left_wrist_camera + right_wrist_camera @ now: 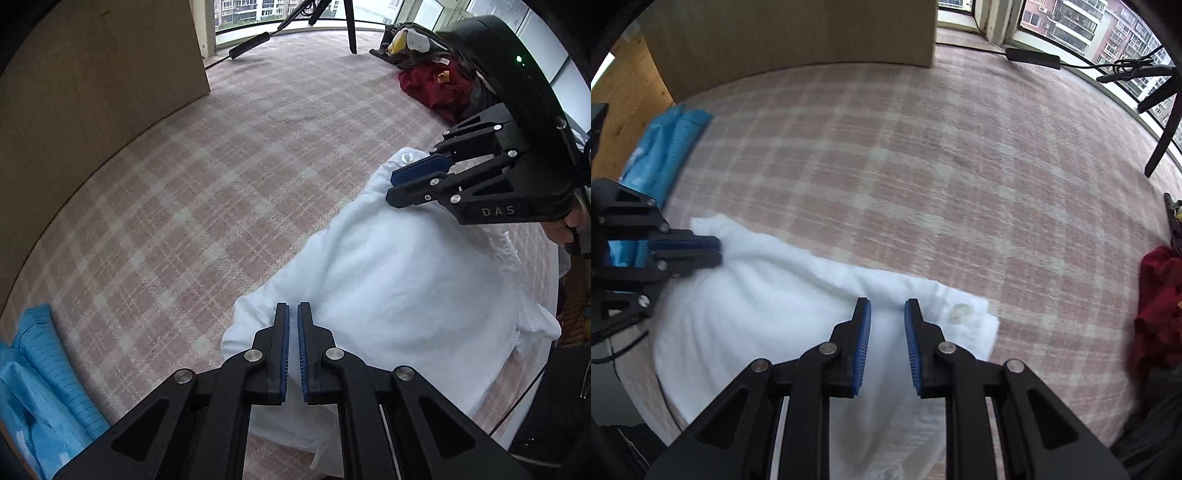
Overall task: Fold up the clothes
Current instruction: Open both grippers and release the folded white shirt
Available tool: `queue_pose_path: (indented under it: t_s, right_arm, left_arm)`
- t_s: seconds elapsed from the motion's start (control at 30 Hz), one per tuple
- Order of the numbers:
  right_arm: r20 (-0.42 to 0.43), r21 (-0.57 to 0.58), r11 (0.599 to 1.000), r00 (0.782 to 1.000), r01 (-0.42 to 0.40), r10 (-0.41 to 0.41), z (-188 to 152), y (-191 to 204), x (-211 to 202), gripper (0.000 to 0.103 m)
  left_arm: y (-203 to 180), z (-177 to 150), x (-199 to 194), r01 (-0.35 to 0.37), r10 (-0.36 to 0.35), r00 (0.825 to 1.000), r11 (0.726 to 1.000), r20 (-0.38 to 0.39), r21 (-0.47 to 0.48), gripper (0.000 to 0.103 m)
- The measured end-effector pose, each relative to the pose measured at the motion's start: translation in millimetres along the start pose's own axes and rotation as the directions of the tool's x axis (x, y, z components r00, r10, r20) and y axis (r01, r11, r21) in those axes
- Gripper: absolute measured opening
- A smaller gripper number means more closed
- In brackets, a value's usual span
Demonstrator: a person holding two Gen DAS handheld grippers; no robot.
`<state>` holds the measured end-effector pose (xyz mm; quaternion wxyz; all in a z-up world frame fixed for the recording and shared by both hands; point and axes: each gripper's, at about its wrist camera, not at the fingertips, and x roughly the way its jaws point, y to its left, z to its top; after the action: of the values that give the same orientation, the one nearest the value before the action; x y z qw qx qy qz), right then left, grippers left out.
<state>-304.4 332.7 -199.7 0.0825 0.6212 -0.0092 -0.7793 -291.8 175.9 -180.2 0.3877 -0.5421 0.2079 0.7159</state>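
A white garment (pixel 399 280) lies bunched on the checked bed cover (pixel 207 192), mid-fold. The left gripper (pixel 293 314) is nearly pressed together, nothing visibly pinched; the right gripper (pixel 887 314) stands slightly spread above the cloth (not gripping). Next, probably, comes pinching an edge. The garment's near edge is hidden under both grippers

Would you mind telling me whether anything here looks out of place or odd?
Mildly. The white garment carries a faint yellowish round mark near its corner, possibly a stain or a button. The red clothes lie crumpled at the bed's edge.
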Motion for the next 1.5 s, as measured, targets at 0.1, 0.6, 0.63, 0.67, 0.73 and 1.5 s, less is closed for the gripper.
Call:
queue_pose_path:
  t_s: [0.1,0.6,0.63,0.67,0.73,1.5]
  right_arm:
    - [0.038,0.096,0.995,0.999,-0.027,0.023,-11,-18,-29,0.019]
    - [-0.025,0.081,0.993,0.995,-0.091,0.094,-125,26,-28,0.022]
    - [-0.032,0.082,0.993,0.996,-0.083,0.085,-129,26,-32,0.024]
    - [-0.031,0.090,0.993,0.996,-0.078,0.081,-134,24,-38,0.024]
    - [0.004,0.127,0.989,0.997,-0.072,0.072,-147,18,-57,0.026]
    - [0.268,0.486,0.872,0.937,0.068,-0.222,-226,-18,-129,0.068]
  left_arm:
    - [7,0,-19,-0.027,0.029,0.999,0.998,0.024,-0.062,0.005]
    - [-51,-63,-19,0.055,-0.055,0.998,0.998,0.006,-0.025,0.010]
    - [-48,-64,-23,0.054,-0.054,0.999,0.997,0.006,-0.046,0.009]
    - [-45,-68,-32,0.040,-0.040,0.999,0.997,0.015,-0.067,0.009]
    - [-36,-81,-50,0.027,-0.021,0.999,0.992,0.047,-0.127,0.013]
    - [-14,-198,-86,0.160,-0.011,0.973,0.753,0.231,-0.638,0.048]
